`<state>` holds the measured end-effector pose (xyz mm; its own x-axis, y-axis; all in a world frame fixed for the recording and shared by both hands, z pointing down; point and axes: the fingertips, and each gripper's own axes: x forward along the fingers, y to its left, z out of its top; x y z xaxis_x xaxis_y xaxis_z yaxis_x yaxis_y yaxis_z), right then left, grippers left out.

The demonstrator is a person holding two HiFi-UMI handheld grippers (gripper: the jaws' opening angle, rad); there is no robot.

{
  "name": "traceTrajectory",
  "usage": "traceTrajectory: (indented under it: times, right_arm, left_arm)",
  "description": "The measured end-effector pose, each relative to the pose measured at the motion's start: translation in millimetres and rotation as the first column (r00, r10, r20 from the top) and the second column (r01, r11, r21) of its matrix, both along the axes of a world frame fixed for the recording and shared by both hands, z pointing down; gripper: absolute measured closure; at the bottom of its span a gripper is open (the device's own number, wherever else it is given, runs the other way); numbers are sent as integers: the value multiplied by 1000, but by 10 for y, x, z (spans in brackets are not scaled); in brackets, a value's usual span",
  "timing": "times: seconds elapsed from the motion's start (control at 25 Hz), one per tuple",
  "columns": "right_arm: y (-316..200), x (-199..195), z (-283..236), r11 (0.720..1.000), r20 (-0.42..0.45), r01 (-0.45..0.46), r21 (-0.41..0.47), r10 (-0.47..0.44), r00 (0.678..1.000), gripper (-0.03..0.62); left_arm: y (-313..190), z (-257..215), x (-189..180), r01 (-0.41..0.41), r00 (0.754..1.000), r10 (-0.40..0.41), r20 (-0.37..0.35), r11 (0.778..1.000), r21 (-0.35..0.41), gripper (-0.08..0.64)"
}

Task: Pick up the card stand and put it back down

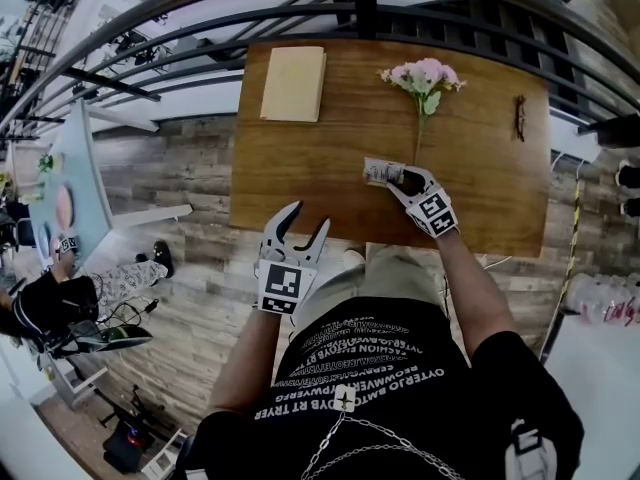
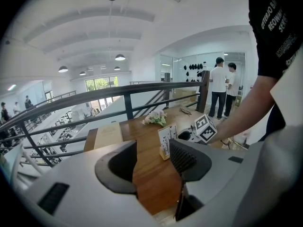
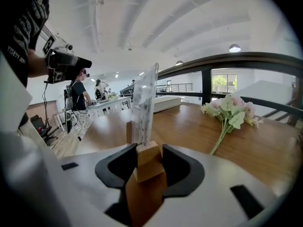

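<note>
Only right gripper view shows right tool (image 3: 149, 151) clamping card stand (image 3: 144, 103) at base; left tool (image 2: 152, 148) open, empty.

Smooth wooden table (image 1: 340, 168), seemingly acrylic card stand (image 3: 143, 103)

Ahead of the left gripper (image 1: 310, 215) a brown rectangular wooden table (image 1: 300, 173) meets a dark metal railing (image 2: 128, 91); grey-brown plank floor (image 1: 180, 168) beside it, round white ceiling lamps (image 2: 120, 57) above.

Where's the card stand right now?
The card stand is centre-right in the head view, between the fingers of the right gripper, just below the flowers.
</note>
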<state>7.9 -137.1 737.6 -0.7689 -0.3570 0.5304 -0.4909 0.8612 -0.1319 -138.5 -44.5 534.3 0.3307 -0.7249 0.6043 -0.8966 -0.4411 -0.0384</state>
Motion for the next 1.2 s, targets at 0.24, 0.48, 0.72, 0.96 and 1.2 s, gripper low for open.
traceTrajectory:
  times: [0.24,0.48,0.72,0.96,1.2]
  right_arm:
    - [-8,-44,70,999,-38,4,45,-2,999,414]
    - [161,23,112,996,-99,94,3,-93,991,360]
    - [183,71,190,977,-211,202,68,-183,960,360]
    - [171,70,228,972,-242,222,81,-197,950,391]
    - [171,27,201,968,-238,233,91,-206,949,380]
  left_arm:
    - [-31,-26,88,-11,1000,11,-7,1000,11,328]
    - [18,-9,146,-19,1000,19,-9,1000,12,328]
    - [60,-11,88,-21,1000,21,-1,1000,8,328]
    - [168,65,73,-25,1000,25,6,1000,-17,328]
    - [217,68,44,-29,999,30,18,999,-21,328]
